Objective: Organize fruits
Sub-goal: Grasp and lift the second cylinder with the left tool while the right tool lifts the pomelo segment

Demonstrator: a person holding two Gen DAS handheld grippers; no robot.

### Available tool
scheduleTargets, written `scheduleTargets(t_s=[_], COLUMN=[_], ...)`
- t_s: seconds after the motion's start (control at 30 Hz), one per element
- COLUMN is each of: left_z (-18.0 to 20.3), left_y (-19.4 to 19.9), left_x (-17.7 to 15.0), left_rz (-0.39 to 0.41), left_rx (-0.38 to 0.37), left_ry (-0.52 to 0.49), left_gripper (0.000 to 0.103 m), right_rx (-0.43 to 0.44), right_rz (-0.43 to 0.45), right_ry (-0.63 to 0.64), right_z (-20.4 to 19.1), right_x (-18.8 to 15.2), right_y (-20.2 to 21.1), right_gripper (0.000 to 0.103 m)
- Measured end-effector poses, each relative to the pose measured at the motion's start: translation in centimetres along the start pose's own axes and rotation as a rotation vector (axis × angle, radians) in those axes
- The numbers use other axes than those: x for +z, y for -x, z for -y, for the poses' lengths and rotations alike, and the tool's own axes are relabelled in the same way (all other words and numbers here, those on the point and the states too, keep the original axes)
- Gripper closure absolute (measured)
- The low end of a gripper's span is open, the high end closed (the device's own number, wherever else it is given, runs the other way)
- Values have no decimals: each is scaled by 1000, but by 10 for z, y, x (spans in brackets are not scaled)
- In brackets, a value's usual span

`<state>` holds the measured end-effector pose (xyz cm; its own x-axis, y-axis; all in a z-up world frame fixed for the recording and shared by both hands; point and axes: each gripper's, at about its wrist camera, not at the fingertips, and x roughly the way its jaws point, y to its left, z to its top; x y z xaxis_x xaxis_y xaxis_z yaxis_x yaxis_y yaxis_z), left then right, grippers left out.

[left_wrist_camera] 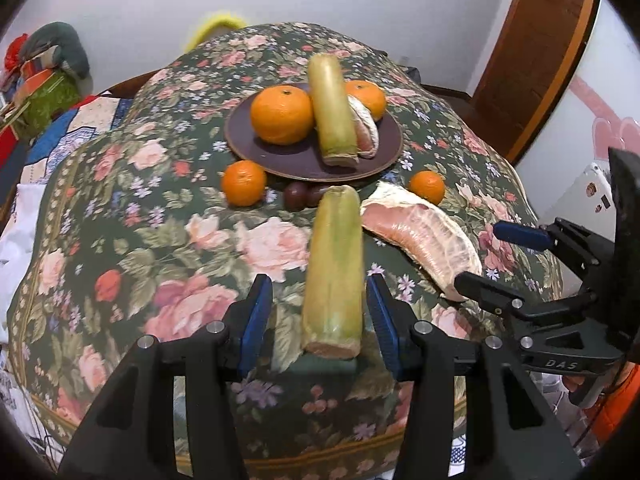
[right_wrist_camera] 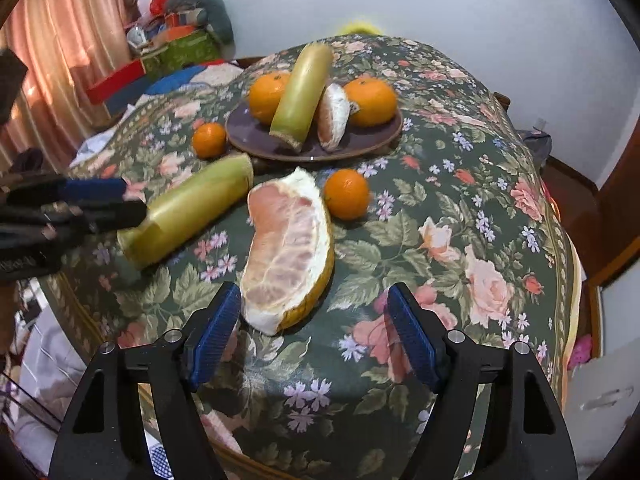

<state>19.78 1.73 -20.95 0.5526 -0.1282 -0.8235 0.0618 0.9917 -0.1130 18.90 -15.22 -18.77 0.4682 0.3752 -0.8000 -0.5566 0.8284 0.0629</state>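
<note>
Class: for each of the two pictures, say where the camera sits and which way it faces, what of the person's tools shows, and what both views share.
Left wrist: rides the left tool, facing forward over the near cane between its open fingers; the right tool shows at right.
Right wrist: rides the right tool, facing the pomelo; the left tool shows at left.
Shared: plate, both canes, pomelo, oranges, floral cloth.

oranges: 4, two on plate (left_wrist_camera: 256,152) ahead of left hand-held gripper (left_wrist_camera: 320,320), two off it | green stalk pieces: 2, one between that gripper's fingers (left_wrist_camera: 334,272), one on plate | pomelo segments: 2 | dark round fruits: 2 | plate: 1
</note>
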Motion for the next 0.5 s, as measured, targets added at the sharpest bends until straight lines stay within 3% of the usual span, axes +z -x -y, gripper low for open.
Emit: scheduleTargets(t_s=[0.17, 0.5], left_z=[5, 0], left_y=[-13, -46], left_x=[9, 24], left_rz=[-11, -52], left_rx=[-17, -53], left_ry=[-6, 7], left_gripper=[55, 66], right_rx=[33, 59], right_rz=[-13, -24], right_ry=[-15, -2], right_z=[-2, -4], right_x=[9, 15], right_y=[-13, -37], right_gripper=[37, 39])
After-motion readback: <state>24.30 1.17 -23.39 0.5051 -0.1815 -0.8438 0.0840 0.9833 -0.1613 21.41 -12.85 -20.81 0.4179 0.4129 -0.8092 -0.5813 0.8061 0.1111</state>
